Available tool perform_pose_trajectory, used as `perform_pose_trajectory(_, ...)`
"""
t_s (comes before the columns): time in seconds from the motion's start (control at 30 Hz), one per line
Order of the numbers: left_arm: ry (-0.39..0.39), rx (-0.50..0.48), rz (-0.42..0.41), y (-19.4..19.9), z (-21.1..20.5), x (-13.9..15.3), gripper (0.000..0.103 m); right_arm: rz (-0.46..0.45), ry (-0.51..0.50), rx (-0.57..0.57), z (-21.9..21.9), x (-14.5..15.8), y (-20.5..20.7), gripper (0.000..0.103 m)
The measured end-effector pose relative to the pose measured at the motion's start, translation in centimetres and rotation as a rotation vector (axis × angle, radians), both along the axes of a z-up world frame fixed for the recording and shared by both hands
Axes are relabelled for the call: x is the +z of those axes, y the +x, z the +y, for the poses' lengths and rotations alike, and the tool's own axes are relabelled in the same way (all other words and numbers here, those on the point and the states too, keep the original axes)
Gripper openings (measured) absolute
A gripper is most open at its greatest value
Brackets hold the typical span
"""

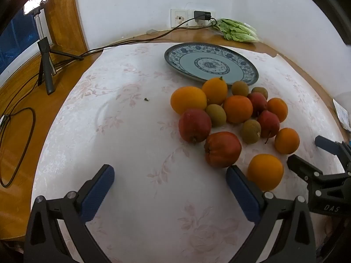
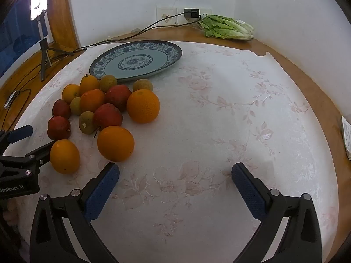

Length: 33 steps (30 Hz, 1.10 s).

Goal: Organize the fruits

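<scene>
A pile of fruit lies on the white flowered tablecloth: several oranges [image 1: 265,172], red apples [image 1: 222,149] and small green-brown fruits [image 1: 250,131]. The pile also shows in the right wrist view, with an orange [image 2: 115,143] nearest. A blue patterned plate [image 1: 210,64] stands empty behind the pile, also in the right wrist view [image 2: 136,60]. My left gripper [image 1: 170,175] is open and empty, low over the cloth left of the nearest apple. My right gripper [image 2: 175,175] is open and empty, right of the pile; it shows in the left wrist view [image 1: 305,151].
A head of lettuce [image 2: 227,27] lies at the back by the wall. A charger and cable [image 1: 203,15] run from the wall socket. A phone tripod [image 1: 45,63] stands on the wooden ledge at left. Paper [image 2: 346,138] lies at the right table edge.
</scene>
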<state>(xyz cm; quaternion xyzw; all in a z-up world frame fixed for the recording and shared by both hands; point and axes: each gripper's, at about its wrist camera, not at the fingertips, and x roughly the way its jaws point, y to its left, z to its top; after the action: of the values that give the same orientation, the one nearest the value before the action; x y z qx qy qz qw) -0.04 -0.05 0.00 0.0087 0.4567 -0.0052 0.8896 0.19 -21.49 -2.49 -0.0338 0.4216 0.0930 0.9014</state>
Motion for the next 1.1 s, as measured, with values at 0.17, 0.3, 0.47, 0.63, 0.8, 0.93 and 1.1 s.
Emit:
perform_pose_trajectory(0.17, 0.000, 0.000, -0.001, -0.01, 0.02, 0.00, 0.103, 0.000, 0.000, 0.000, 0.04, -0.02, -0.04, 0.103)
perform_pose_trajectory(0.3, 0.000, 0.000, -0.001, -0.01, 0.01, 0.01, 0.103, -0.001, 0.000, 0.000, 0.04, -0.03, -0.04, 0.103)
perform_pose_trajectory(0.47, 0.000, -0.001, -0.001, -0.02, 0.02, 0.01, 0.103, -0.002, 0.000, 0.000, 0.04, -0.05, -0.04, 0.103)
perform_pose_trajectory(0.63, 0.001, -0.004, 0.001, -0.06, -0.13, -0.08, 0.103, 0.000, -0.001, 0.000, -0.01, -0.15, -0.07, 0.103)
perform_pose_trajectory(0.8, -0.001, -0.006, 0.004, 0.09, -0.10, -0.02, 0.103, 0.011, -0.002, 0.001, -0.01, -0.18, 0.04, 0.103)
perform_pose_trajectory(0.93, -0.001, -0.012, 0.001, 0.19, -0.09, -0.02, 0.103, 0.025, -0.005, 0.005, 0.10, -0.17, 0.31, 0.103)
perform_pose_trajectory(1.1, -0.001, -0.029, -0.004, -0.01, -0.10, -0.01, 0.103, 0.022, -0.006, 0.014, 0.05, -0.20, 0.26, 0.103)
